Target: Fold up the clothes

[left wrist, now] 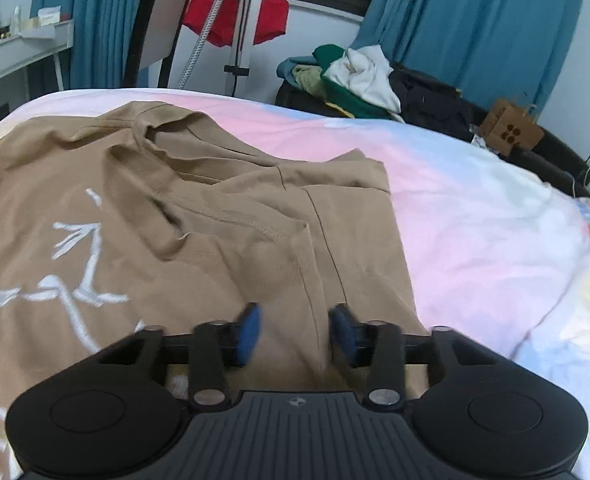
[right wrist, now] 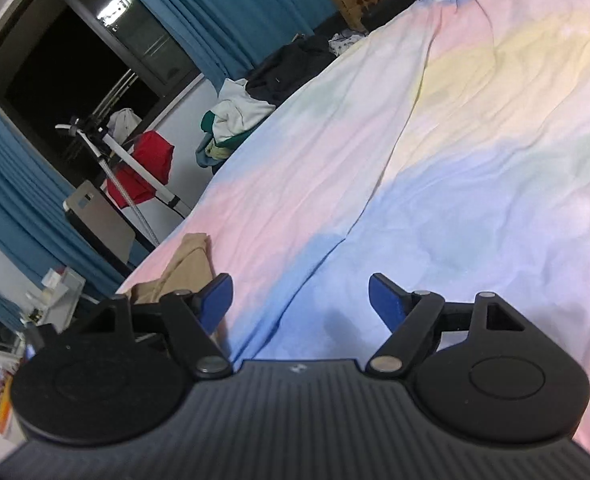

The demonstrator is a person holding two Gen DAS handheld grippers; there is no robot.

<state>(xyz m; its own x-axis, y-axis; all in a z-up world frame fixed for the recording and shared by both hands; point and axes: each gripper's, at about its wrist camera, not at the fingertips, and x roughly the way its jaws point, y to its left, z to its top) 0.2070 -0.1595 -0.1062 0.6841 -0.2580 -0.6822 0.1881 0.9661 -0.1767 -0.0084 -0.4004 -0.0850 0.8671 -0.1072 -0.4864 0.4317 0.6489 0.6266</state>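
Plainly nearer: left gripper point(left wrist: 295, 330), black-framed with blue pads, poised low over the tan cotton T-shirt with a white line print point(left wrist: 143, 240), pads parted with a band of fabric showing between them, gripping nothing. Spread on the pastel tie-dye bedsheet point(left wrist: 475, 216), that shirt, printed side up, its right part already doubled inward so that a sleeve and a stitched hem lie on top of the body; collar toward the far end, long axis running near to far, right edge just right of the tool. Farther off: right gripper point(right wrist: 299, 300), jaws wide apart and empty, hovering over bare sheet, with only a bunched tan corner of the same shirt off to its near left, beside the left pad. Consistent with a fold midway, or with a shirt merely lying rumpled; impossible to settle from this alone. Unfolded garments heaped beyond the far edge of the bed point(left wrist: 351, 76), well apart from both tools.
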